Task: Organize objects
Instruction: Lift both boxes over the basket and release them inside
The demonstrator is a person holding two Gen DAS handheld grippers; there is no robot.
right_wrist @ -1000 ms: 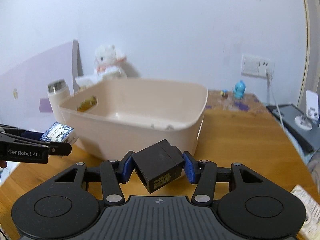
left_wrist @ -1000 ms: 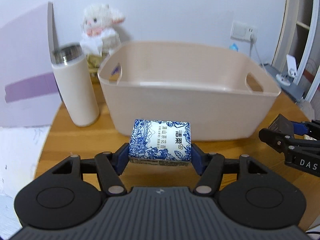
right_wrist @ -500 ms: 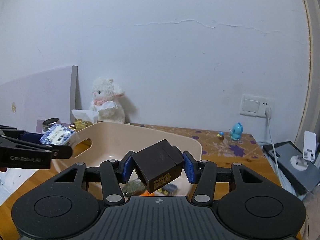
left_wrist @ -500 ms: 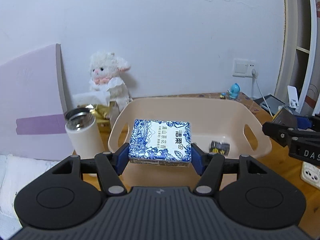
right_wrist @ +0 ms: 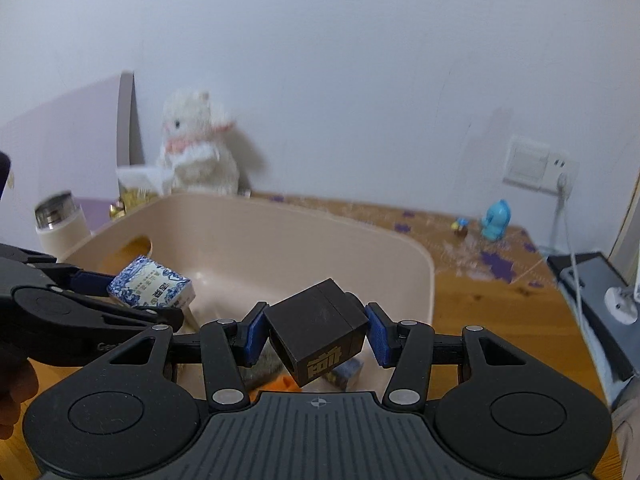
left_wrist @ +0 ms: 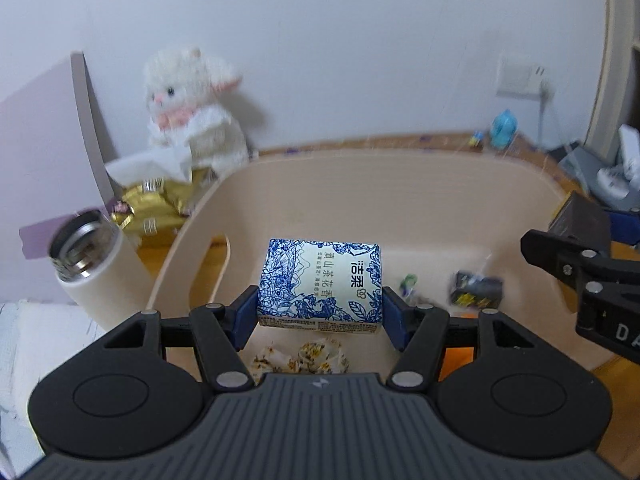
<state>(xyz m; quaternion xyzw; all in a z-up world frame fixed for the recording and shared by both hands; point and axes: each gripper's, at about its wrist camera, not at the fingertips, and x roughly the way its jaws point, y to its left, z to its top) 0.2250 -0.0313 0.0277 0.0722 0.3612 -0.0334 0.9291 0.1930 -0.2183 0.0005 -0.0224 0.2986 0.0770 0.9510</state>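
My left gripper (left_wrist: 319,312) is shut on a blue-and-white tissue pack (left_wrist: 320,282) and holds it above the inside of the beige plastic bin (left_wrist: 360,184). The pack also shows in the right wrist view (right_wrist: 152,286). My right gripper (right_wrist: 316,334) is shut on a dark brown box (right_wrist: 318,330) with gold print, held over the bin's near right part (right_wrist: 360,248). The box also shows at the right edge of the left wrist view (left_wrist: 580,222). Small wrapped snacks (left_wrist: 476,294) and white packets (left_wrist: 300,360) lie on the bin floor.
A cream thermos (left_wrist: 96,268) with a steel rim stands left of the bin. A white plush lamb (left_wrist: 192,112) and gold packets (left_wrist: 152,208) sit behind it. A lilac board (left_wrist: 44,152) leans at left. A blue figurine (right_wrist: 496,220), wall socket (right_wrist: 536,168) and grey device (right_wrist: 592,280) are at right.
Both grippers rose from table level in front of the bin to above it, then tilted down over its inside, each still holding its object.
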